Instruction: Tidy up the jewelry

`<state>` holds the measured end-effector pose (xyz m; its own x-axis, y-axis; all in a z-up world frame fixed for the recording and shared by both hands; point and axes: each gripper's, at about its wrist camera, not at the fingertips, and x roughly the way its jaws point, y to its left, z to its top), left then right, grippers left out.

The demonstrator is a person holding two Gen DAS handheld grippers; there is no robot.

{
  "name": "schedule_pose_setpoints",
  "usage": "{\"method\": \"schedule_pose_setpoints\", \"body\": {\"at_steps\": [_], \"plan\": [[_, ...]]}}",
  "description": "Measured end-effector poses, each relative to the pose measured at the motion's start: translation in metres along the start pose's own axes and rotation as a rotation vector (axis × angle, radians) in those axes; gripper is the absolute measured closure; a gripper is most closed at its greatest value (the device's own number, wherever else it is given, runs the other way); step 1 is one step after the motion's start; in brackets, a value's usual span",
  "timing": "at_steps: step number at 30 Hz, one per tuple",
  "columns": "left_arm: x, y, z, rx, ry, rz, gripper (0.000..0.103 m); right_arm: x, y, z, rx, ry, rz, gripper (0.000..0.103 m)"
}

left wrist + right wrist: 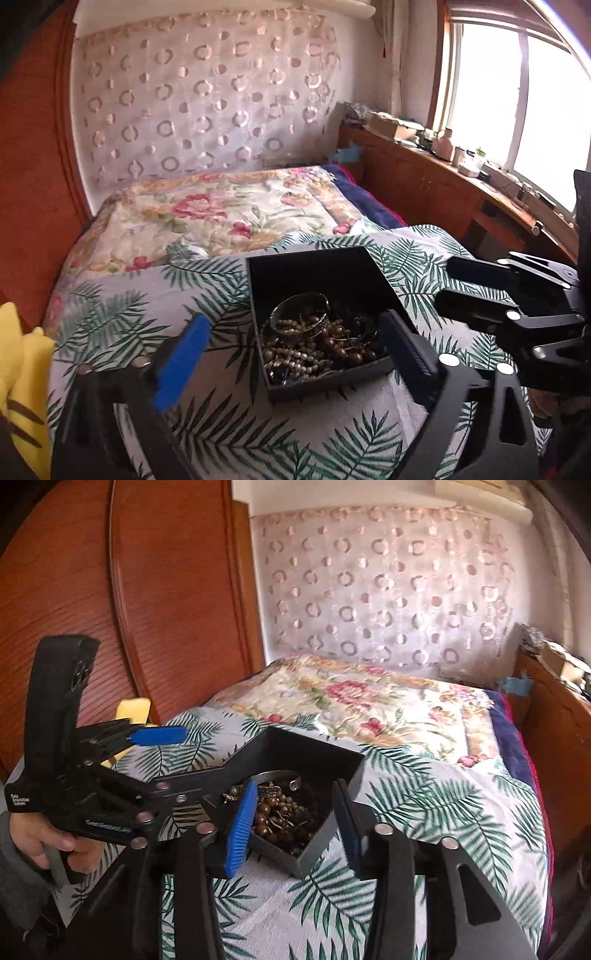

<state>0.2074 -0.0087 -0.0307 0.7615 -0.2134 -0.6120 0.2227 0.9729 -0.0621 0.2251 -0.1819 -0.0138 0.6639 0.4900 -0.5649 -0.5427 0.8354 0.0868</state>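
A black open box (pixel 317 273) sits on a palm-leaf cloth on the bed, also in the right wrist view (pixel 295 753). It holds a tangle of jewelry (pixel 314 339): brown and pale bead strands and a silver bangle (pixel 299 314). The beads also show in the right wrist view (pixel 280 819). My left gripper (pixel 291 354) is open and empty, its fingers astride the box's near part. My right gripper (pixel 295 819) is open and empty, its fingers either side of the box's near corner. Each gripper shows in the other's view, the right one (pixel 476 284) beside the box.
The palm-leaf cloth (pixel 207 424) covers the near bed; a floral quilt (pixel 229 210) lies beyond. A wooden wardrobe (pixel 110 590) stands at the left, with a yellow object (pixel 22 362) beside it. A cluttered wooden sill (pixel 443 158) runs under the window at the right.
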Motion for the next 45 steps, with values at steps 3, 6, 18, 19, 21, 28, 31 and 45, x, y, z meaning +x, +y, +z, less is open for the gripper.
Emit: {"method": "schedule_pose_setpoints", "body": {"at_steps": [3,6,18,19,21,28,31,45], "plan": [[-0.018,-0.005,-0.005,0.0,-0.018,0.027,0.008,-0.02,0.001,-0.005,0.03,-0.039,-0.048,0.029],[-0.042,-0.01,-0.013,0.001,-0.049,0.065,0.008,-0.044,0.005,-0.012,0.067,-0.09,-0.084,0.012],[-0.121,-0.032,-0.027,0.005,-0.171,0.17,0.008,-0.116,0.024,-0.025,0.134,-0.219,-0.197,0.002],[-0.125,-0.033,-0.029,0.005,-0.176,0.168,0.008,-0.12,0.027,-0.028,0.135,-0.227,-0.203,0.002],[-0.132,-0.034,-0.033,-0.004,-0.176,0.176,0.008,-0.125,0.031,-0.032,0.137,-0.234,-0.2,0.002],[-0.148,-0.035,-0.048,-0.021,-0.191,0.194,0.008,-0.128,0.049,-0.038,0.118,-0.242,-0.228,0.002],[-0.15,-0.031,-0.053,-0.037,-0.189,0.2,0.008,-0.127,0.049,-0.039,0.122,-0.237,-0.239,0.002],[-0.15,-0.023,-0.052,-0.064,-0.205,0.212,0.008,-0.124,0.05,-0.042,0.134,-0.231,-0.25,0.002]]}}
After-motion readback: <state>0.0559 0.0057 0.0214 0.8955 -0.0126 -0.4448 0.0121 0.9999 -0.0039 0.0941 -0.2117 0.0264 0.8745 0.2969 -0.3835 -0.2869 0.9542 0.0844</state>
